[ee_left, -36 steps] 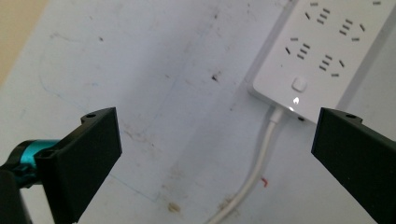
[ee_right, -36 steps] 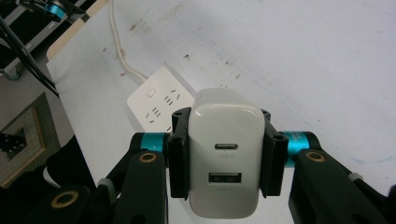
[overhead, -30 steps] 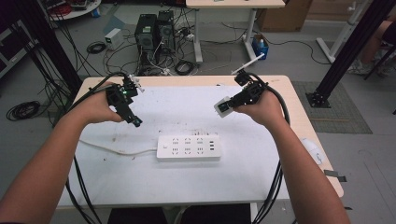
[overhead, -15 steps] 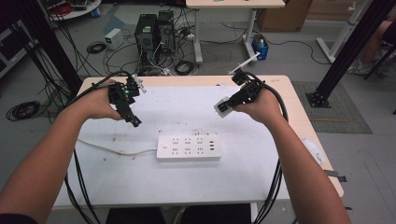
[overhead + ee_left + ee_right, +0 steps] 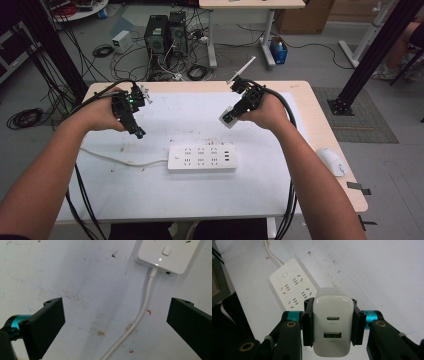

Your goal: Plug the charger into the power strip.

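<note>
White table (image 5: 280,175), unlabelled charger (image 5: 333,325), power strip (image 5: 202,158).

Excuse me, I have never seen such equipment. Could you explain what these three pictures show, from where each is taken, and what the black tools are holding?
A person sits at a table covered by a white mat and holds a two-jaw gripper in each hand; there is no robot arm.

The high view is taken from above and looks down. The left gripper is at its left, the right gripper at its right. Each gripper carries its own camera, which looks along its black jaws.

In the left gripper view the jaws stand wide open with nothing between them. Below them lie the white cord and the switch end of a power strip.

In the right gripper view the jaws are closed on a white charger with two ports facing the camera, held above the power strip. A white mouse lies near the table's right edge.
</note>
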`<state>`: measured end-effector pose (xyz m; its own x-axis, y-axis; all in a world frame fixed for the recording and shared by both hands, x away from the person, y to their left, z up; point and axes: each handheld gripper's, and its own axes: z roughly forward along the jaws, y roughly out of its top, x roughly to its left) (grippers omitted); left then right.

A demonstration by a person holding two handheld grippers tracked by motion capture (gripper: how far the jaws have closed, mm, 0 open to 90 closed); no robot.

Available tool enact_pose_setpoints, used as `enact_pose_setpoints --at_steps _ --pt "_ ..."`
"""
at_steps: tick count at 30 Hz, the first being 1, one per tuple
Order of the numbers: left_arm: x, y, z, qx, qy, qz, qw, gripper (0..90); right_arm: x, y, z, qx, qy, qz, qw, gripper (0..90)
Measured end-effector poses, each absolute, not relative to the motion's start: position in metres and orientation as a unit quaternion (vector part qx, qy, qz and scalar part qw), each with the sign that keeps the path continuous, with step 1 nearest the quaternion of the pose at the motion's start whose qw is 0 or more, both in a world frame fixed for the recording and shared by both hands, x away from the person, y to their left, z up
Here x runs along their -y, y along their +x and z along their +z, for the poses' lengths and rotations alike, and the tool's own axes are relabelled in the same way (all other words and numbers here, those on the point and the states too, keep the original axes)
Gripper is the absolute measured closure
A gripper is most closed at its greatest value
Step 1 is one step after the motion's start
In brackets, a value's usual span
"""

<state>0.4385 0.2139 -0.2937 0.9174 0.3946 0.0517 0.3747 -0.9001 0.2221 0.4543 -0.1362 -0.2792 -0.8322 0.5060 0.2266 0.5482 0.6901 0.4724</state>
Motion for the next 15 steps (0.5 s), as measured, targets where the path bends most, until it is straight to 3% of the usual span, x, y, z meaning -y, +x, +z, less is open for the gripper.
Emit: enact_pose_setpoints --at_steps 15 --pt "-0.225 0.437 -0.313 -0.232 0.966 0.031 0.106 1.7 0.096 0.448 -0.309 0.968 -0.158 -0.191 0.047 62.3"
